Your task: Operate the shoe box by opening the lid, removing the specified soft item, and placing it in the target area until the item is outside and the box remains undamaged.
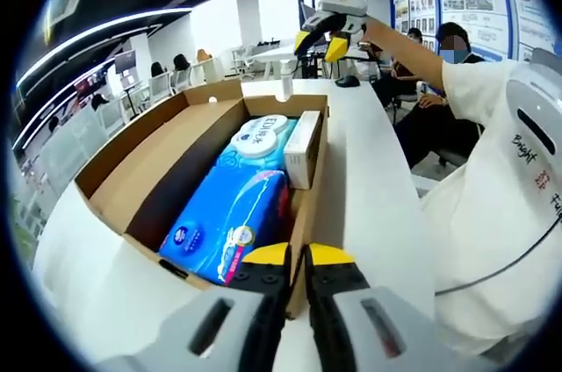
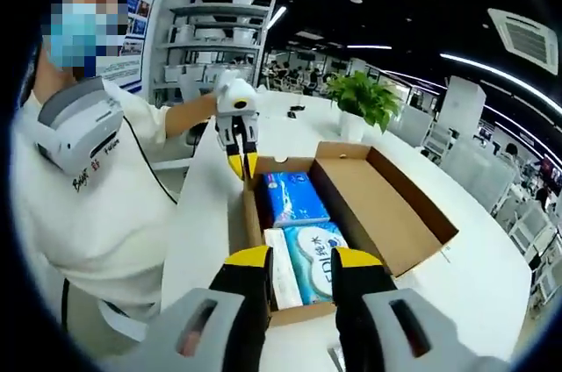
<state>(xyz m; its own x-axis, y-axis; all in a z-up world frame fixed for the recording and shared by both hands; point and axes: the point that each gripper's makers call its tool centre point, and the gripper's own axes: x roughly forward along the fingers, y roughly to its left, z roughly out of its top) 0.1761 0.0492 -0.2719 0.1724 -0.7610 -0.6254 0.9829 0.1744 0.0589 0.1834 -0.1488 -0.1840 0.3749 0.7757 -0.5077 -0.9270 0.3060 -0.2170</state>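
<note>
Box (image 1: 132,179) open on white table (image 1: 378,179), lid flat. Blue tissue pack (image 1: 233,218) lies inside. Left claw (image 1: 298,258) nearly closed at box's near wall. Right claw (image 2: 301,260) spread, empty, above far end.

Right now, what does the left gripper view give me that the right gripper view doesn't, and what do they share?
Left gripper view alone: its own gripper, jaws nearly closed at the box's near wall, and the white spray bottle past the box's far end.

Right gripper view alone: a potted green plant on the table and a metal shelving rack behind.

Both: the open cardboard shoe box on the white table, lid folded out flat, holding the blue soft tissue pack, a wet-wipes pack and a small white carton.
</note>
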